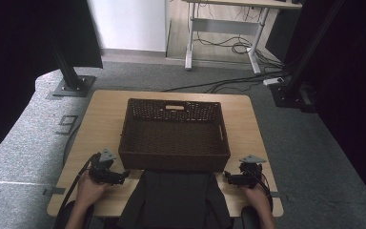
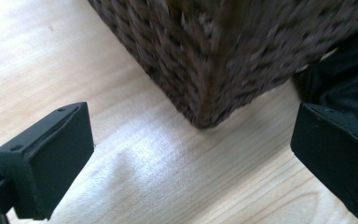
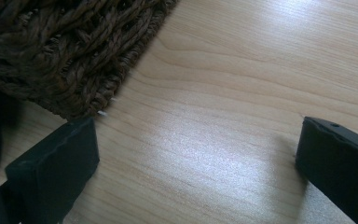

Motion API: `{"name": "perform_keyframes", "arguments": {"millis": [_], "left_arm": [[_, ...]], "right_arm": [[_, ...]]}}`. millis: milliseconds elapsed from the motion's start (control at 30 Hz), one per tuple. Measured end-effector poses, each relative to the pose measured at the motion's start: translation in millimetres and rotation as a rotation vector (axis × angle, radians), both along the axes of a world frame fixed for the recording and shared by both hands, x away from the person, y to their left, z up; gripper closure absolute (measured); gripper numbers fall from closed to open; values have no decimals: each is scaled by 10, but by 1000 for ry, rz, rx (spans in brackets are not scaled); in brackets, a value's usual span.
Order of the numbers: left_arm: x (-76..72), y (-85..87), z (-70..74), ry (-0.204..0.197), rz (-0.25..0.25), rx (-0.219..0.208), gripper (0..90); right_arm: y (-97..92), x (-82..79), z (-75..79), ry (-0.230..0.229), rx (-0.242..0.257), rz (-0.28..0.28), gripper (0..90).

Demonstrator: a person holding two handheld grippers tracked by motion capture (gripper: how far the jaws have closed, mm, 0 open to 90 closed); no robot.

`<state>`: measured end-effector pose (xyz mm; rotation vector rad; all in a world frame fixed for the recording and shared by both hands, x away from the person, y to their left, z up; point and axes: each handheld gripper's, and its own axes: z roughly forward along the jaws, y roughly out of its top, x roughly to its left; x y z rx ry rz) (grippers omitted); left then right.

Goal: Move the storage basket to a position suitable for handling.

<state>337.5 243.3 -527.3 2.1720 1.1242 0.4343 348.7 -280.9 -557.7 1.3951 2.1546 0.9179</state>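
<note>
Now both grippers released: left gripper [image 1: 124, 176] just left of dark cloth [image 1: 174, 198], right gripper [image 1: 227, 177] just right; basket [image 1: 174, 160] beyond.

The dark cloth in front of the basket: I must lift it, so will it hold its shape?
Probably not. The dark cloth lies in soft folds and drapes over the table edge, so it likely sags. It looks thin, probably light.

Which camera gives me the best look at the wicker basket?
The high view: the whole basket shows, rim, walls and inside. The left gripper view catches a blurred bottom corner; the right gripper view catches a corner of weave.
</note>
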Motion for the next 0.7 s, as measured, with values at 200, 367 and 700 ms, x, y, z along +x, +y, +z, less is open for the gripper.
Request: {"name": "perform_keyframes", "arguments": {"millis": [200, 367, 700], "left_arm": [[55, -12, -190, 35, -11, 37, 0], [52, -21, -214, 22, -19, 16, 0], [44, -30, -213, 22, -7, 17, 0]], "right_arm": [[0, 0, 0, 0, 0, 0, 0], [1, 0, 0, 0, 0, 1, 0], [1, -1, 0, 0, -1, 2, 0]]}}
